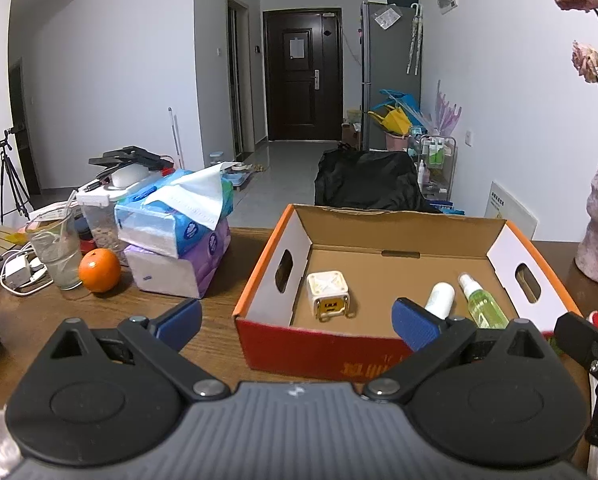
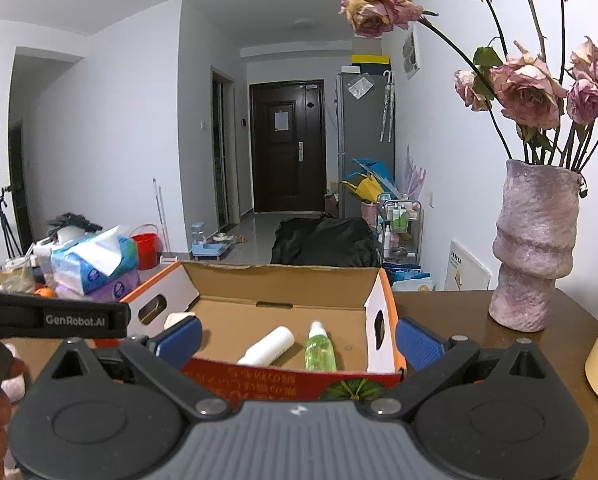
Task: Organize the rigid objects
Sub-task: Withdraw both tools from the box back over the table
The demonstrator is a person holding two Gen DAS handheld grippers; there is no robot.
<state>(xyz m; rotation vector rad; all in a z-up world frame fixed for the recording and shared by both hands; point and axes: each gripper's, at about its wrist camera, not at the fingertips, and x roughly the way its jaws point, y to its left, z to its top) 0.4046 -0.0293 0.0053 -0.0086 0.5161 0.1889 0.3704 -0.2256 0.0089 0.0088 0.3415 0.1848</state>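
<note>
Both your left gripper [image 1: 297,320] and right gripper [image 2: 299,338] hang spread wide and hold nothing, just before the orange-and-red cardboard box [image 1: 319,344]. Inside it lie a white cube-shaped charger [image 1: 327,295], a white cylindrical bottle [image 1: 439,299] and a green spray bottle [image 1: 483,304]. Pick your next rigid item deliberately, perhaps the orange fruit [image 1: 99,270], and approach it level. The box's near wall hides the bottles' lower ends.
</note>
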